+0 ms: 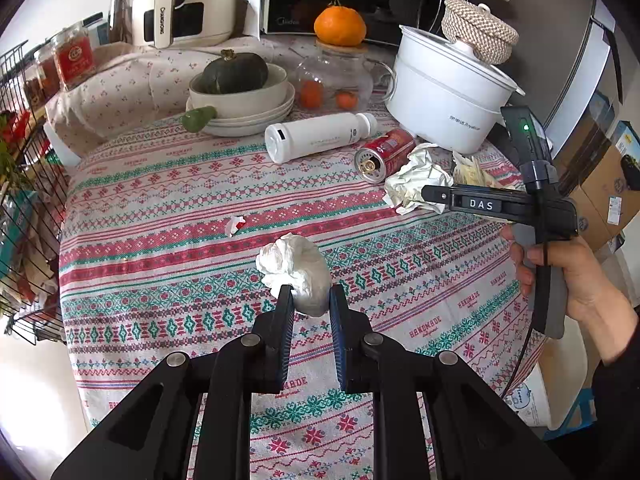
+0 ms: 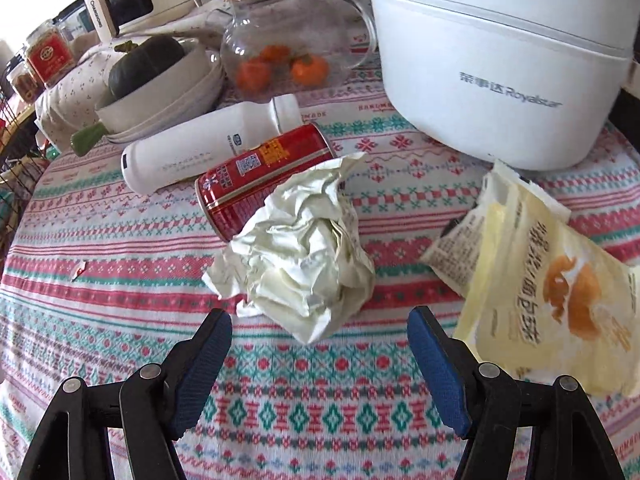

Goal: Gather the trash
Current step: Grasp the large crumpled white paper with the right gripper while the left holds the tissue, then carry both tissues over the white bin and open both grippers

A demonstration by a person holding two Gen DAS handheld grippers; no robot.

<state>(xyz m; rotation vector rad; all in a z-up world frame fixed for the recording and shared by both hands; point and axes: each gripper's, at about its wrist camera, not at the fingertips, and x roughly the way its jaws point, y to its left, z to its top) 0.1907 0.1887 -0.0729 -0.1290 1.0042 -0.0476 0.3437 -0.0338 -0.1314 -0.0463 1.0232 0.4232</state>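
Observation:
My left gripper is shut on a white tissue wad, lifted a little above the patterned tablecloth. In the right wrist view my right gripper stands open just short of a crumpled cream paper ball, with nothing between its pads. Behind the ball lie a red can and a white bottle, both on their sides. A yellow snack wrapper lies to the right. The left wrist view shows the right gripper, held by a hand, over the paper ball.
A white electric pot stands close behind the trash. A glass jar with small oranges, stacked bowls holding a green squash, and an air fryer fill the back. A wire rack borders the left. A small red-and-white scrap lies mid-table.

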